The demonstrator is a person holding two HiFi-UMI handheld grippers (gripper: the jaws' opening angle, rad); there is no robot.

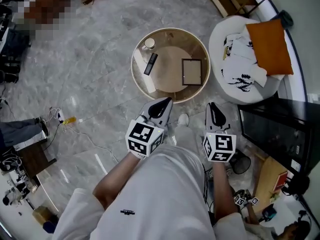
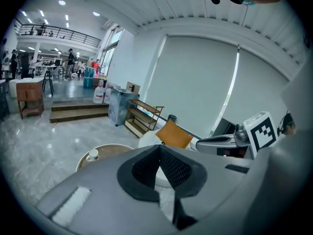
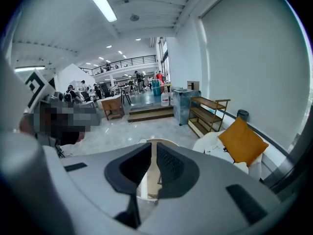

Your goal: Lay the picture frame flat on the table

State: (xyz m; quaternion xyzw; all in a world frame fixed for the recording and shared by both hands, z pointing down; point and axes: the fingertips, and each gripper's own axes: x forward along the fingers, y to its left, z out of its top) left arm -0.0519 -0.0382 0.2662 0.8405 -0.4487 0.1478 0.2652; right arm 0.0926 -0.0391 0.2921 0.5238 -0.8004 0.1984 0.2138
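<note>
The picture frame (image 1: pixel 191 72), thin and dark-edged with a pale insert, lies flat on the right half of the round wooden table (image 1: pixel 137 79). Both grippers hang in the air near the person's body, well short of the table and touching nothing. My left gripper (image 1: pixel 162 103) (image 2: pixel 159 148) is shut, its fingertips meeting with nothing between them. My right gripper (image 1: pixel 212 106) (image 3: pixel 153 146) is shut to a thin slit and empty; the table top shows through that slit. The table's rim (image 2: pixel 105 153) appears beyond the left jaws.
A black remote (image 1: pixel 150 64), a small white cup (image 1: pixel 148 44) and a white strip (image 1: pixel 141 81) share the table. A white armchair (image 1: pixel 225 39) with an orange cushion (image 1: pixel 268 46) stands at the right, a dark cabinet (image 1: pixel 280 129) below it. Cables (image 1: pixel 70 120) lie on the marble floor at left.
</note>
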